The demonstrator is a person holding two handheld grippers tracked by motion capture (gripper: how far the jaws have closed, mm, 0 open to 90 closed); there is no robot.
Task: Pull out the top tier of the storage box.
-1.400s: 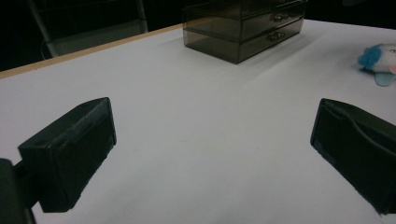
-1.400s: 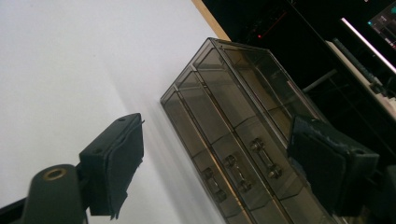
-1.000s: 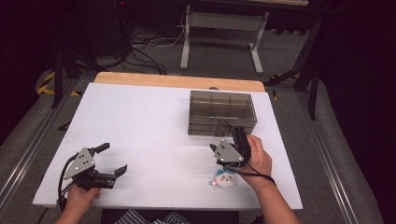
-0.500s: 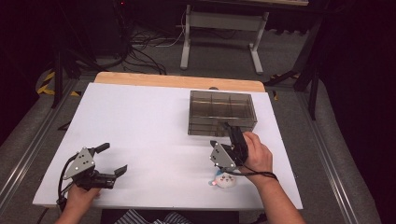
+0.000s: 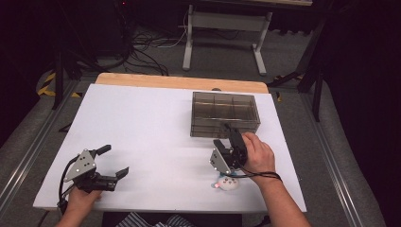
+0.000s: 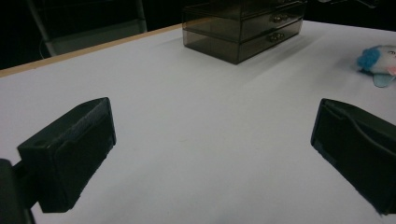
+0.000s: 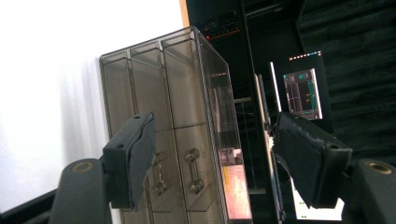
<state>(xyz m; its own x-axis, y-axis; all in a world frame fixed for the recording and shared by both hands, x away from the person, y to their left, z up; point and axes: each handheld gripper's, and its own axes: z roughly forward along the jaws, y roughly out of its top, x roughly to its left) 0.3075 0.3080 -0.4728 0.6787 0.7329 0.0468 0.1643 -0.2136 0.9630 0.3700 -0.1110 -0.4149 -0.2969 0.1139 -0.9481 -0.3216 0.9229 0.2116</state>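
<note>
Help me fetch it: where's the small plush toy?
High view: the plush toy lies near the table's front edge, just below the right gripper.

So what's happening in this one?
A person stands at a white table with a two-jaw gripper in each hand. The right gripper points at the front of a smoky transparent plastic drawer box, in line with its small drawer handles; its jaws have just been closing, with nothing between them yet. A small white and blue plush toy lies on the table beside that hand. The left gripper rests open near the table's front left corner, holding nothing.
</note>
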